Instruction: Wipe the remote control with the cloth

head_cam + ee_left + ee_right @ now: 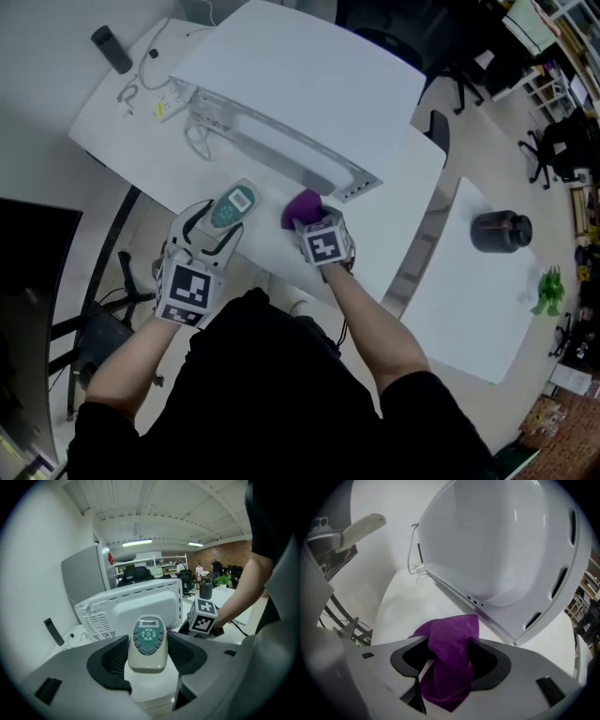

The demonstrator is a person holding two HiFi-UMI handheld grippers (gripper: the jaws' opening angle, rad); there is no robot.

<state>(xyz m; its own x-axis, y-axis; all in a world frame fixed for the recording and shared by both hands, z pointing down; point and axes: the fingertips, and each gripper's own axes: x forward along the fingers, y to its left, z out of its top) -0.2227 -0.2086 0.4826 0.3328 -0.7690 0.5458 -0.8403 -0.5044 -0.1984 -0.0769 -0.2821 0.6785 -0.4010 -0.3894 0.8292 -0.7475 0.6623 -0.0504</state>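
Remote control (148, 641): clamped by its sides in left gripper (149, 656), over table (384, 234) edge. Cloth (451, 634): purple, at 3 o'clock of remote, lay slack between wide jaws of right gripper (449, 660). Risk: unpinched cloth likely slipped out, so no wipe could land.

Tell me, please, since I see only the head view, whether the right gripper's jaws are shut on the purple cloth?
Observer: No; in the right gripper view the right gripper has its jaws apart, and the purple cloth lies loose between them, with a gap showing on one side.
Operator: Thank you; is the remote control gripped by the left gripper?
Observer: Yes; the left gripper view shows the remote control between its jaws, which press on both its sides.
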